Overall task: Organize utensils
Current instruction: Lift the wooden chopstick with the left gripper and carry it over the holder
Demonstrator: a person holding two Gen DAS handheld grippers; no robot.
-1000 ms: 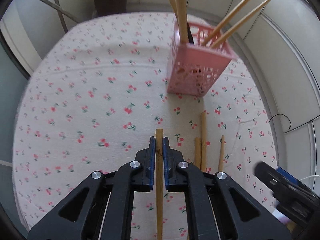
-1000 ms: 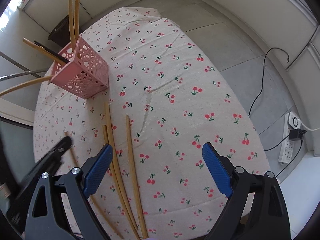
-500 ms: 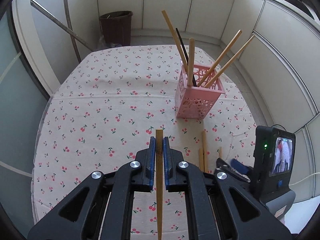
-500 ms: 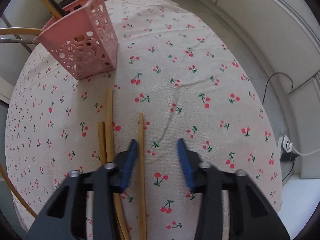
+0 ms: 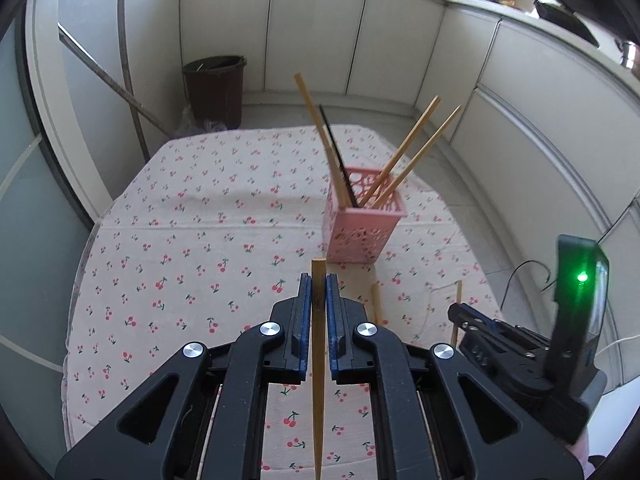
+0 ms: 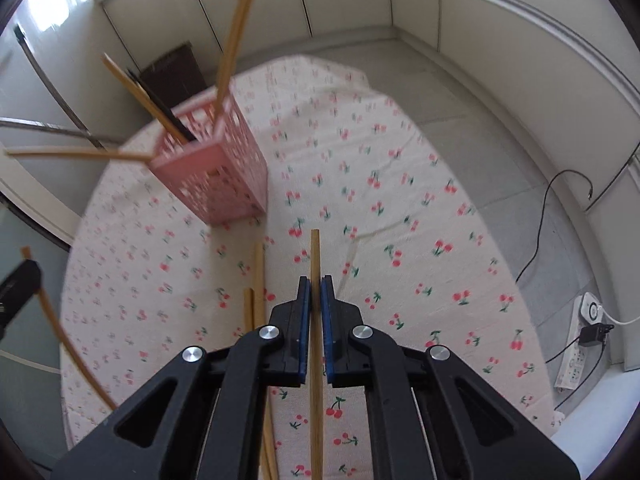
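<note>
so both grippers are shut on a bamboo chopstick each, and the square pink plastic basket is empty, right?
Not empty. The left wrist view shows the square pink plastic basket holding several chopsticks. The rest stands: left gripper and right gripper are each shut on a bamboo chopstick.

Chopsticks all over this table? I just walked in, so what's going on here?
A person is tidying chopsticks into the pink basket, working a claw in each hand. The left claw is shut on one chopstick, and the right claw is shut on another chopstick. Several chopsticks already stand in the basket, and two loose chopsticks lie on the cherry tablecloth.
</note>
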